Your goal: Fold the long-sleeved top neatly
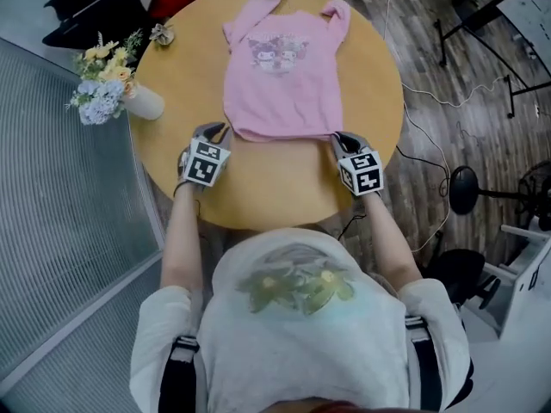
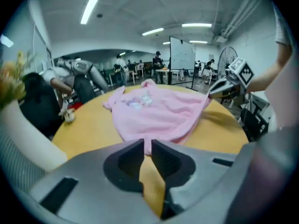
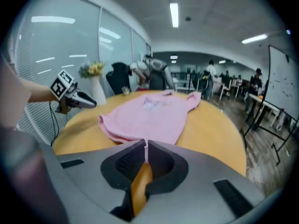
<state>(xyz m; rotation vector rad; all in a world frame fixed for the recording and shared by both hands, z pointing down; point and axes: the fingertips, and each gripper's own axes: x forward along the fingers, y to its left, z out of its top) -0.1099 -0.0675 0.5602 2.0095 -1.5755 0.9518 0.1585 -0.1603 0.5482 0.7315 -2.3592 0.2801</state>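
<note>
Round and yellow-brown, the table (image 1: 275,192) stands on a dark wood floor (image 1: 482,144). At its left edge is a white vase of flowers (image 1: 108,89). Next comes the left gripper (image 1: 217,131). Its jaws are pinched on the near left corner of the pink long-sleeved top (image 1: 284,76), with a bit of pink cloth between them. The top lies in the middle of the table, picture side up, its sleeves bunched at the far end. On the right, the right gripper (image 1: 337,136) is squeezed tight on the near right corner of the hem and holds that corner a little off the table. Past the table, thin cables (image 1: 444,179) lie on the floor.
</note>
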